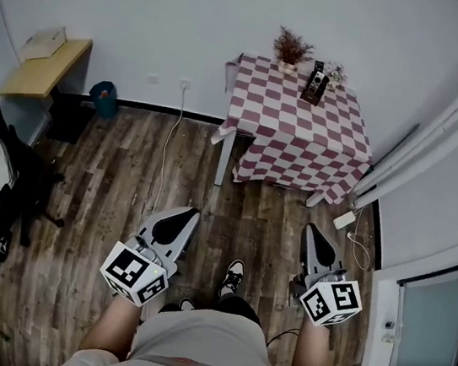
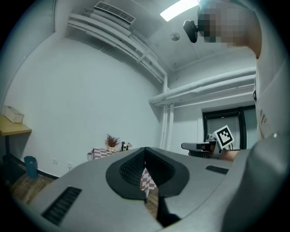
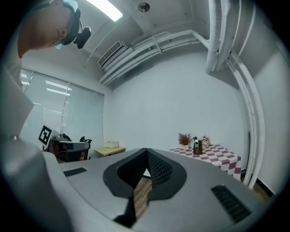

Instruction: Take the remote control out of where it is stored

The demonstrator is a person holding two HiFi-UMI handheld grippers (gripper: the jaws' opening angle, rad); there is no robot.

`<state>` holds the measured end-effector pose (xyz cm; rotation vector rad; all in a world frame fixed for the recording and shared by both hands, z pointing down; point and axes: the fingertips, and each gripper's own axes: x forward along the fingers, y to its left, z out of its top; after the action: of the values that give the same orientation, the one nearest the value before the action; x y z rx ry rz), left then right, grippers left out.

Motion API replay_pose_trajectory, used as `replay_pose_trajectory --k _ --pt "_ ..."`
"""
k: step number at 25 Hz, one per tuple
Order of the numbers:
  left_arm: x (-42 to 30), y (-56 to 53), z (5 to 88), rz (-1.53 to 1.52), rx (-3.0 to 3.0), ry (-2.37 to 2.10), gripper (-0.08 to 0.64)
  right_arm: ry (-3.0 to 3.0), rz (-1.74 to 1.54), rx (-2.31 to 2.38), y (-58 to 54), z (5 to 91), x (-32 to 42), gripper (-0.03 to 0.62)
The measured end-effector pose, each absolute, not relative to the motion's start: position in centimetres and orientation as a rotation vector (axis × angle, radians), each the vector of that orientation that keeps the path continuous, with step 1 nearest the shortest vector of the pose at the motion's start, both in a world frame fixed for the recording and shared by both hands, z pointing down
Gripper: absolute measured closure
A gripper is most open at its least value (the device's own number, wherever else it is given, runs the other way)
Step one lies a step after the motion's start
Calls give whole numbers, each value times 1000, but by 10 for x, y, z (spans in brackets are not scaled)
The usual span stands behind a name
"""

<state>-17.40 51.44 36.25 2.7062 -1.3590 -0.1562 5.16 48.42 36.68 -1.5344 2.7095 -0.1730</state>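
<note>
The remote control [image 1: 319, 67] looks like a slim dark stick standing upright in a small dark holder [image 1: 314, 88] that has a pale patch on its front, so it's not out yet. The holder sits upright near the far edge of the red-and-white checkered table [image 1: 295, 141], just beside a little potted dried plant [image 1: 292, 49]. It's honestly too tiny to make out buttons or any detail.

No words, numbers or brand names can be read in any view. The only sign-like marks are black-and-white square patterns on the cube [image 1: 136, 273] of the left tool [image 1: 182, 215] and the cube [image 1: 331, 301] of the right tool [image 1: 313, 233]; they carry no letters. The dark holder [image 1: 315, 86] on the table [image 1: 303, 142] is too small to show print.
</note>
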Motion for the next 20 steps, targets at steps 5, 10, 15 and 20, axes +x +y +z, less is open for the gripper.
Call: replay_pose_trajectory --k 5,10,15,20 --pt "-181 481 361 -125 2703 -1397 551 2725 -172 -1481 440 366 38 578" --pt "-171 430 356 -109 2719 -1399 551 2714 -149 -1482 392 361 48 578" --pt "-150 373 353 -85 2721 -1385 551 2695 -173 -1512 341 363 74 578" --pt "-124 322 348 -58 2712 -1397 551 2685 -215 -1517 289 368 103 578"
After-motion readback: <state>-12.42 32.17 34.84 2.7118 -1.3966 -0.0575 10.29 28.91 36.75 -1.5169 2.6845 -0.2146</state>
